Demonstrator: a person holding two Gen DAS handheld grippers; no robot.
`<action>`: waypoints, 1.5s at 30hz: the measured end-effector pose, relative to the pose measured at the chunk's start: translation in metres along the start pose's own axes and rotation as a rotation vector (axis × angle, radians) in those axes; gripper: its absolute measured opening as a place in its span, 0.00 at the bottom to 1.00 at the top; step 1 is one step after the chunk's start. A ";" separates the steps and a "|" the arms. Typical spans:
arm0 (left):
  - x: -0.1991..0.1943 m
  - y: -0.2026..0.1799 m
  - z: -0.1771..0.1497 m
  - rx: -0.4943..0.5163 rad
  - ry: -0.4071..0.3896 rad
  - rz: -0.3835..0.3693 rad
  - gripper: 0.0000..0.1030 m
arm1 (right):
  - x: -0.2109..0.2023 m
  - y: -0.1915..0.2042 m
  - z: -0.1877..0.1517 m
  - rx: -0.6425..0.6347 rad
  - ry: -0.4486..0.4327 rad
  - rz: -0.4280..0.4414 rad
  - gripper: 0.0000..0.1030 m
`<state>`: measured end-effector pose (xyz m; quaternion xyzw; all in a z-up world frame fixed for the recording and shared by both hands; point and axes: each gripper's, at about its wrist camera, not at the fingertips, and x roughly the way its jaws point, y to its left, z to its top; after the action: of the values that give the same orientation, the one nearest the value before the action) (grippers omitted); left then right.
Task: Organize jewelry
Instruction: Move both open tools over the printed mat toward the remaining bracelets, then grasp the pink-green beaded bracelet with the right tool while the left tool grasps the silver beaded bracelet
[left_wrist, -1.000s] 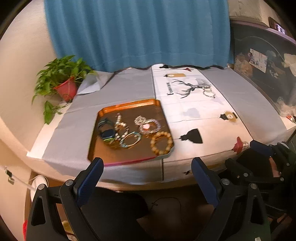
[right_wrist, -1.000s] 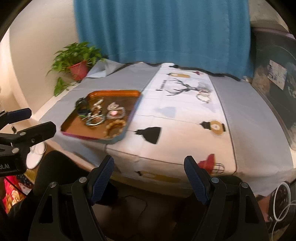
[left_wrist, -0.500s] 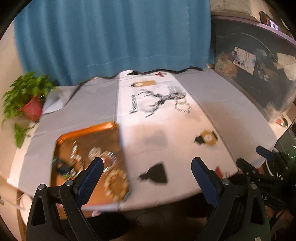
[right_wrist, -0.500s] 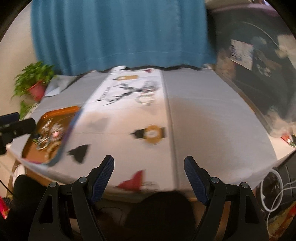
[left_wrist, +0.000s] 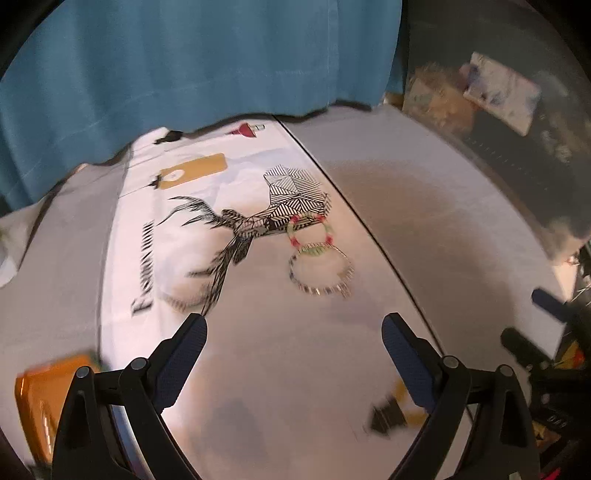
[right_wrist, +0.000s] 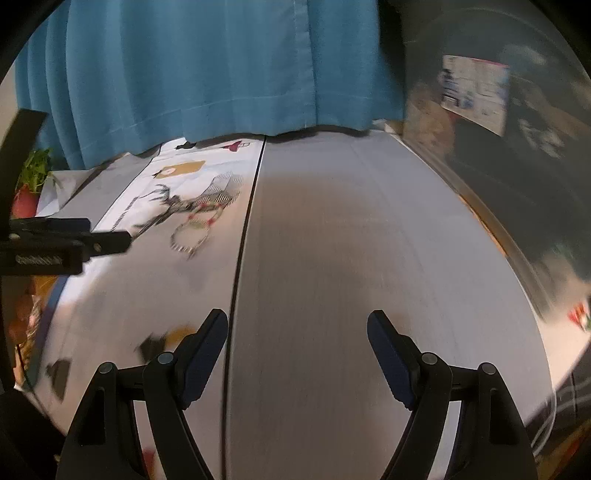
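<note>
Looking down at the table right now, the thing that matters is where the two loose bracelets sit compared with the tongs. They lie on the white printed runner, up ahead of the left tongs and slightly right of their centre line, well apart from the tips, with bare cloth between. The right tongs hang over the plain grey half of the table, and from there the bracelets are way off to the upper left, past the dark seam. So I'd say the left hand is clearly the nearer one for a pickup.

The green beaded bracelet has red bits spaced around it and overlaps the corner of the deer print. The silver bracelet sits just below it, touching or overlapping at its top edge, and has a little tail sticking out at its lower right. Both lie flat as roughly round loops, so no real long axis; the rim is what you'd pinch.

Both tongs are spread wide and hold nothing. The orange tray pokes in at the lower left of the left view, blurry.
</note>
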<state>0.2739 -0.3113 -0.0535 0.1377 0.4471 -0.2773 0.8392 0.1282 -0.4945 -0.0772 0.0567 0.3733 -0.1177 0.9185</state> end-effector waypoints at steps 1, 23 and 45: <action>0.012 0.002 0.006 0.006 0.013 0.001 0.91 | 0.012 -0.002 0.007 -0.005 0.002 0.014 0.76; 0.080 0.063 0.027 0.049 0.098 -0.001 0.63 | 0.167 0.061 0.109 -0.141 0.070 0.175 0.76; -0.067 0.020 -0.009 0.067 -0.049 -0.110 0.01 | 0.046 0.054 0.099 -0.195 -0.007 0.006 0.06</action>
<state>0.2497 -0.2676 -0.0034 0.1340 0.4239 -0.3409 0.8283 0.2405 -0.4695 -0.0377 -0.0321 0.3794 -0.0782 0.9214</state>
